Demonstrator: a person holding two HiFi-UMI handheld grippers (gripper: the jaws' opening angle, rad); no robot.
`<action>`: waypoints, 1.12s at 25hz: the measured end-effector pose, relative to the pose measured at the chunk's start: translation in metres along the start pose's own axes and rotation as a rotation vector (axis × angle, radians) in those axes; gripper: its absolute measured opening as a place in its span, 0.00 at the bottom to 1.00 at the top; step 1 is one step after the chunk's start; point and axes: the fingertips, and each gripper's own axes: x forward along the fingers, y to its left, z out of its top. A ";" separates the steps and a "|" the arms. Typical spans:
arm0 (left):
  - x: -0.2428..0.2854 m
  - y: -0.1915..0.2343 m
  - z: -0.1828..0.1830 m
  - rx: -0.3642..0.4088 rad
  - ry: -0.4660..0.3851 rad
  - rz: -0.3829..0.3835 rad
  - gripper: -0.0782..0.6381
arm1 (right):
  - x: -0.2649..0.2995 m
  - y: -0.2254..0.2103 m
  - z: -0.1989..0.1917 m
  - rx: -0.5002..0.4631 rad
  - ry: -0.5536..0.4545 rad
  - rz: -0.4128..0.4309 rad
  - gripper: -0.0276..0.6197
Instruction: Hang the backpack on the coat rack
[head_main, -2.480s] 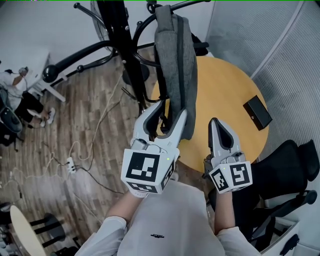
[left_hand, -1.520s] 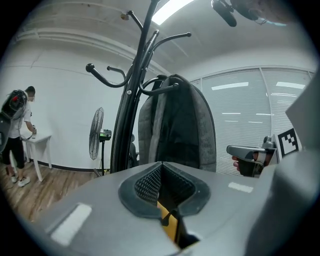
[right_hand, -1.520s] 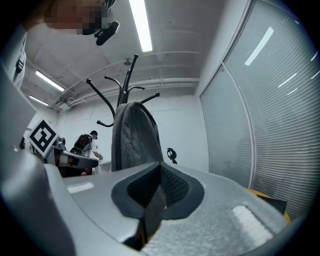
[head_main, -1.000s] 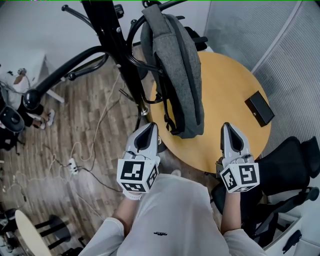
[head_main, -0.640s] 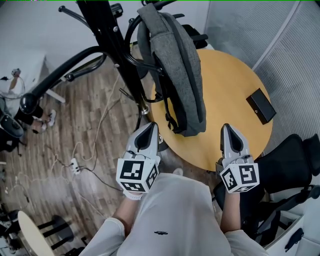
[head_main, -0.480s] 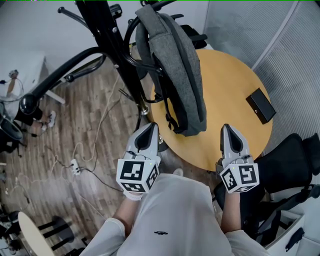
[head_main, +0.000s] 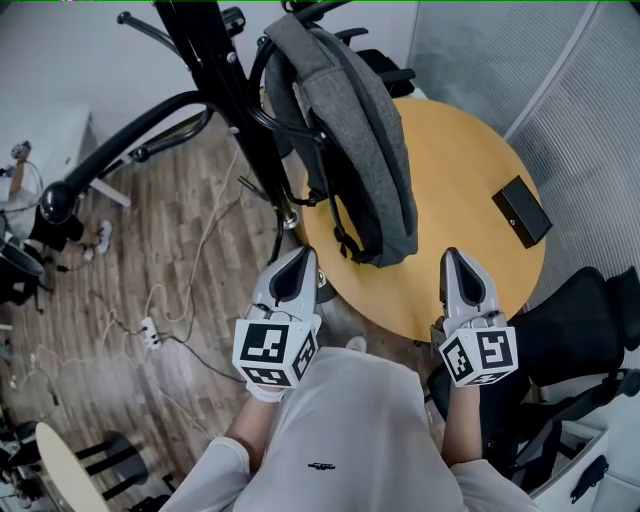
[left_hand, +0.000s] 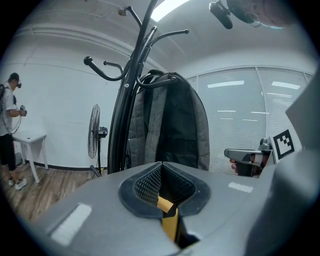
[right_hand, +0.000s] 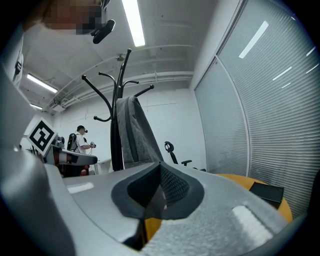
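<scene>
Grey plastic up close: the left gripper and right gripper both sit low, just in front of the person's torso, w/ jaws pressed together and nothing btwn them. Each gripper view shows only the mesh pads meeting, no strap or fabric.

That's the change. A couple of secs ago the left gripper's jaws stood wide apart round the lower end of the backpack, w/ the right one near by. Since then the left has let go and shut, and both have drawn back to the near edge of the round yellow table. For the last sec or so they've barely shifted.

Further out, the backpack is well apart from both claws. It hangs on its own from a curved hook of the black coat rack, top up by the hook. Its body dangles over the table's left edge w/o resting on it, as far as I can tell. Its lower end has drifted a little vs. a sec ago, so it's prob. swinging slightly after release. Which loop sits on the hook can't be made out.

Re the task: the hang looks done, i.e. the bag is carried by the rack alone w/ no gripper on it. The only thing left to judge is whether it settles w/o slipping off.

Beyond are a small black box on the table's far side and a standing fan by the back wall.
</scene>
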 end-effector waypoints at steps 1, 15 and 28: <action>0.000 0.000 0.000 0.000 0.000 0.000 0.13 | 0.000 0.001 0.000 -0.002 0.000 0.001 0.04; -0.001 -0.001 -0.001 0.003 0.001 -0.003 0.13 | -0.001 0.003 -0.001 -0.022 0.011 0.003 0.04; 0.000 0.000 -0.001 0.000 -0.003 0.001 0.13 | 0.000 0.005 0.002 -0.036 0.012 0.007 0.04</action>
